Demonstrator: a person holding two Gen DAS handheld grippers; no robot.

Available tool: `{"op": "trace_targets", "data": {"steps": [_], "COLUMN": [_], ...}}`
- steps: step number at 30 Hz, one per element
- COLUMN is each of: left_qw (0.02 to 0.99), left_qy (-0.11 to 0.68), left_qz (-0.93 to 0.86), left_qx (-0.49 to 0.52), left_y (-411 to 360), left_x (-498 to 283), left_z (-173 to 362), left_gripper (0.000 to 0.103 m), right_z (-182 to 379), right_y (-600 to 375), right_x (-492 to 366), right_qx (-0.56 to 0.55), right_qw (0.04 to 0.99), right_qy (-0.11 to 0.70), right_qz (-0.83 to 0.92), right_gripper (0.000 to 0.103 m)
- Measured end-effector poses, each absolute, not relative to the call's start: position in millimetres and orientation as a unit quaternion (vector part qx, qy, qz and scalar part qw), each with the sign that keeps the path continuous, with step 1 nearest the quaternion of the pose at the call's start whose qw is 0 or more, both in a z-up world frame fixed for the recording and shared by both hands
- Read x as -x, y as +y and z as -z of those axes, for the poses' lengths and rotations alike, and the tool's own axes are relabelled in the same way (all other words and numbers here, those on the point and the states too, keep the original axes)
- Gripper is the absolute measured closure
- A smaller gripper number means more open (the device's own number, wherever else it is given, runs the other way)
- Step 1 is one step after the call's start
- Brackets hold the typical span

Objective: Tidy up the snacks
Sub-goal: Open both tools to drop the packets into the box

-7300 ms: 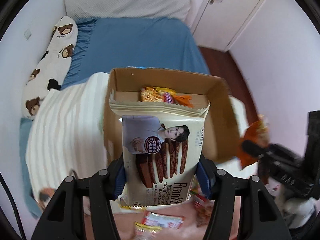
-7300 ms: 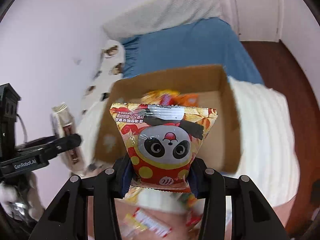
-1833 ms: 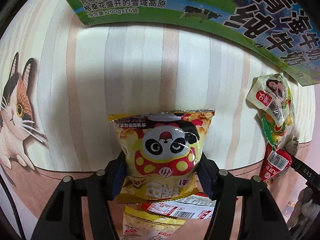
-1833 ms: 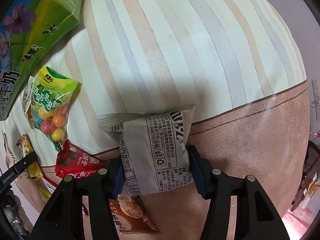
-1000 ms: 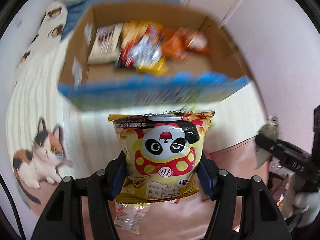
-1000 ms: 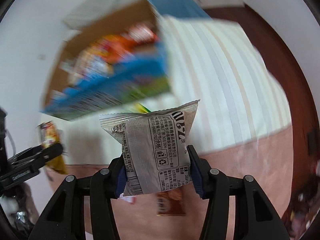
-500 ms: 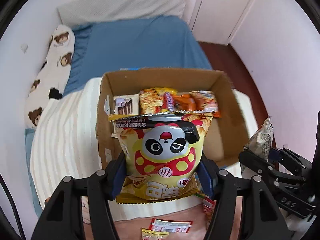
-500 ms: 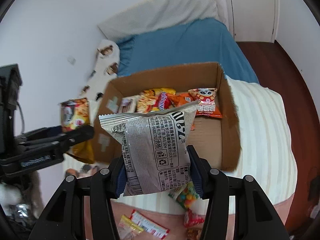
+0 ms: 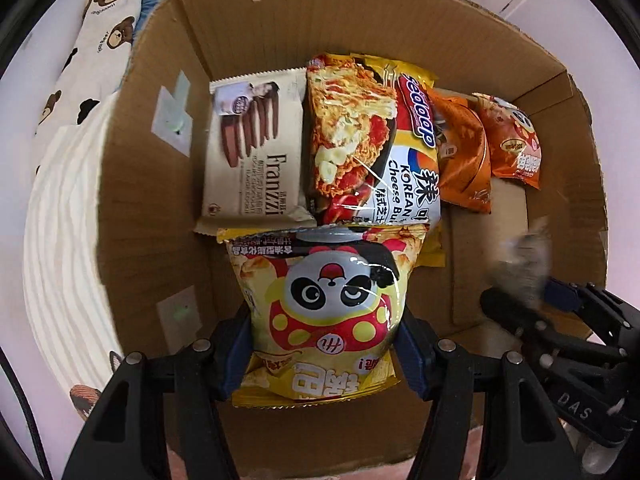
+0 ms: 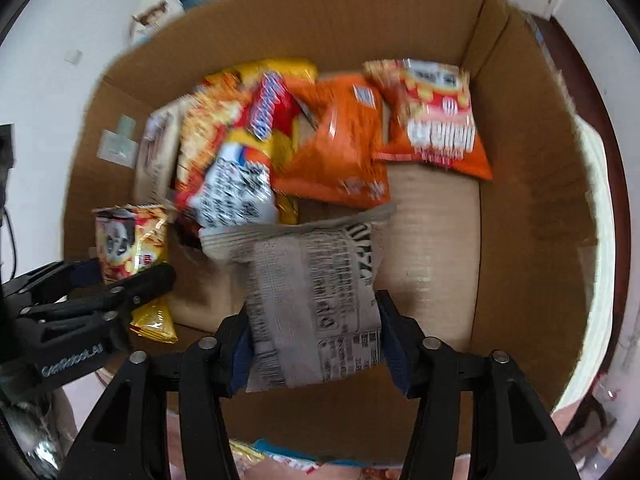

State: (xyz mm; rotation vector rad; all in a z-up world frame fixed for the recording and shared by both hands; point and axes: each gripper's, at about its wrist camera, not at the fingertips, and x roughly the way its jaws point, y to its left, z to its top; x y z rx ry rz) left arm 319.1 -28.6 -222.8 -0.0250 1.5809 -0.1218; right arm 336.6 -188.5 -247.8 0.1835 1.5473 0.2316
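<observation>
We see the left gripper (image 9: pixel 326 354) clamped on a yellow panda snack bag (image 9: pixel 326 312), pads pressed to its sides, hanging over the cardboard box (image 9: pixel 460 40). At its 12 o'clock lie a Franzzi biscuit pack (image 9: pixel 254 152) and Korean cheese noodles (image 9: pixel 372 140). Our right gripper (image 10: pixel 314 340) has just been opening; a grey wafer pack (image 10: pixel 316 304) sits between its jaws, whose blue pads (image 10: pixel 390 346) stand at its edges, above the box floor

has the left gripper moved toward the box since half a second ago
Yes. The left gripper, shut on the panda bag, has come forward and down: the cardboard box that lay ahead now fills its view, with the bag over the box floor.
</observation>
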Motion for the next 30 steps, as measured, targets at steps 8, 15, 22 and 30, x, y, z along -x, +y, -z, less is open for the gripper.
{"op": "trace_targets", "data": {"steps": [8, 15, 22, 30], "left_qw": [0.718, 0.763, 0.821, 0.866], "left_qy": [0.693, 0.643, 0.569, 0.499], "left_qz": [0.051, 0.042, 0.023, 0.007], "left_qx": [0.043, 0.043, 0.046, 0.029], "left_y": [-20.2, -19.5, -19.0, -27.3], "left_x": [-317.3, -302.1, -267.8, -216.3], "left_z": [210.2, 165.8, 120.4, 78.6], "left_gripper": [0.022, 0.022, 0.022, 0.022], "right_z": [242.4, 213.0, 163.3, 110.7], "right_y": [-195.0, -208.6, -224.7, -234.1], "right_x": [-333.7, -323.1, -284.4, -234.6], "right_qx": [-0.072, -0.061, -0.054, -0.044], "right_qw": [0.713, 0.756, 0.813, 0.861], "right_qy": [0.689, 0.646, 0.575, 0.503], "right_qz": [-0.106, -0.092, -0.079, -0.067], "right_gripper": [0.014, 0.014, 0.014, 0.014]}}
